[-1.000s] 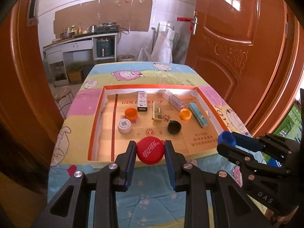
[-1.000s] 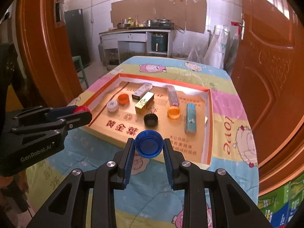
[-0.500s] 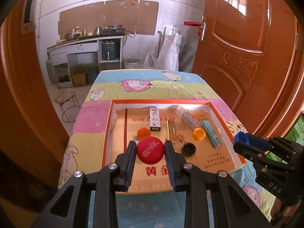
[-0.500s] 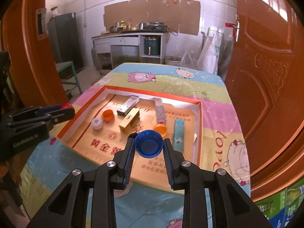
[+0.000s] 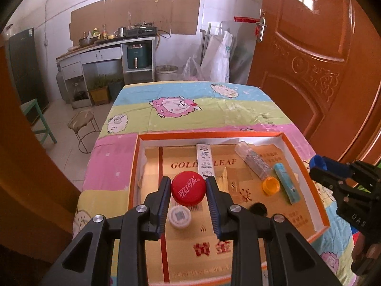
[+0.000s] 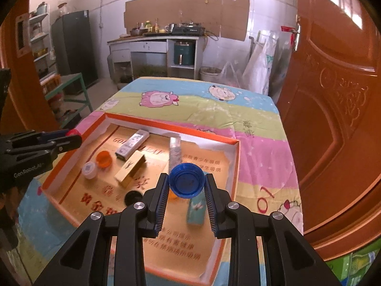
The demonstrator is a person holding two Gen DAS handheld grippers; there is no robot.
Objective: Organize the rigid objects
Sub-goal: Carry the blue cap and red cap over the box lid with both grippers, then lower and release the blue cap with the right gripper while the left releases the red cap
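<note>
The left hand-held gripper [image 5: 188, 191] pinches a red cap [image 5: 188, 191] by its rim; the right hand-held gripper [image 6: 185, 185] likewise clamps a blue cap [image 6: 186, 183]. Both caps look light, stiff and slick-sided, so side grips suit them. Just below and ahead lies the box [image 5: 136, 162] on the counter [image 5: 214, 109], holding a white cap [image 5: 179, 217] and an orange cap [image 5: 270, 185].

Both tools are matte black plastic. The left gripper [image 5: 188, 199] has two angular arms with triangular cut-outs, four round silver screws across the lower middle of its own view, and ribbed blue finger pads [image 5: 164, 205]. The right gripper [image 6: 186, 197] is built the same. White "GenRobot.AI" lettering marks the left one at the right view's left edge; "DAS" marks the other.
</note>
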